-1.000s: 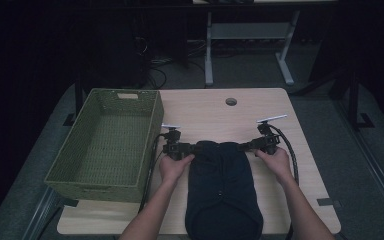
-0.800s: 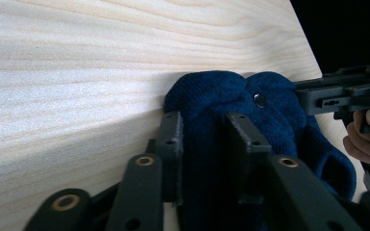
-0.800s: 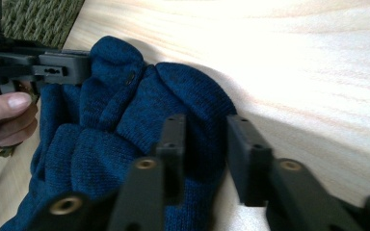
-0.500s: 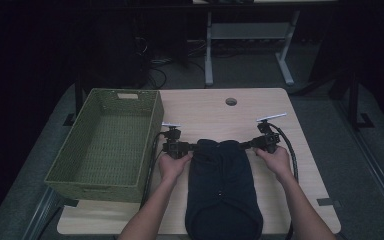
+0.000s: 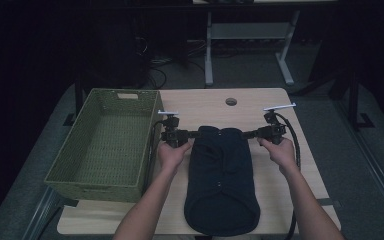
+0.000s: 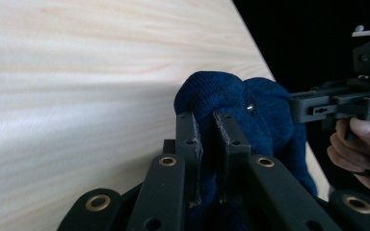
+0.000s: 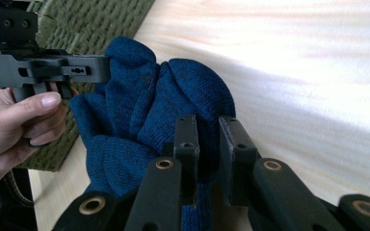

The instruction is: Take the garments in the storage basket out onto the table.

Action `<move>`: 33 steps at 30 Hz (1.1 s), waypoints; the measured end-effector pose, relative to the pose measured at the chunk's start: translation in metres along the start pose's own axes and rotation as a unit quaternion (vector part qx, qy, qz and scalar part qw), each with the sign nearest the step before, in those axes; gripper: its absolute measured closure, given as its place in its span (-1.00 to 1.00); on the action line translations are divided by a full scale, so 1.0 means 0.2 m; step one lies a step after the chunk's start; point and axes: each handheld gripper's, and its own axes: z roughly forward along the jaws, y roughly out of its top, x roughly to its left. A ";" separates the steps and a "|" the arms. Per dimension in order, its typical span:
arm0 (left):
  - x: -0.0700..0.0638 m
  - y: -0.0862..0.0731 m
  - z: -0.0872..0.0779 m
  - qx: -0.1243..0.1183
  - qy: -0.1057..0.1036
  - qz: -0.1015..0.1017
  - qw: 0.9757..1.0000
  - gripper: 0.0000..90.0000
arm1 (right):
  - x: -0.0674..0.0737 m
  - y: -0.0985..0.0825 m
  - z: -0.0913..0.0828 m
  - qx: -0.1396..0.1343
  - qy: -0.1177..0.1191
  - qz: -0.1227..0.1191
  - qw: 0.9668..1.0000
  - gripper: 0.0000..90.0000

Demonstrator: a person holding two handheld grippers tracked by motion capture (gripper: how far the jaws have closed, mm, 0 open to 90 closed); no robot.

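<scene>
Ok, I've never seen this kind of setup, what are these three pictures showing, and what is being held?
No robot here: a person holds a two-jaw tool in each hand. The high view looks down on a wooden table. The left gripper and the right gripper have just closed their jaws, each on a far corner of a dark blue knitted garment with buttons, which lies lengthwise toward the person. A green woven basket stands at the table's left. The other two pictures come from cameras riding on the grippers: each looks along its own black jaws pinching the knit, with the other hand's gripper farther off.
</scene>
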 end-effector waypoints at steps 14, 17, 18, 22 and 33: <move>-0.15 0.23 -0.13 -0.043 -0.020 0.033 0.998 0.83 | 0.15 0.18 -0.16 -0.040 0.010 -0.027 0.999 0.73; -0.18 0.24 -0.16 -0.054 -0.024 0.040 0.997 0.83 | 0.19 0.19 -0.18 -0.046 0.009 -0.041 0.998 0.72; -0.18 0.23 -0.16 -0.053 -0.024 0.041 0.997 0.82 | 0.20 0.19 -0.19 -0.049 0.010 -0.045 0.998 0.72; -0.17 0.20 -0.16 -0.052 -0.028 0.044 0.997 0.82 | 0.22 0.16 -0.19 -0.049 0.006 -0.055 0.997 0.71; -0.12 0.04 -0.17 -0.049 -0.038 0.047 0.997 0.82 | 0.20 0.03 -0.15 -0.046 0.015 -0.063 0.997 0.69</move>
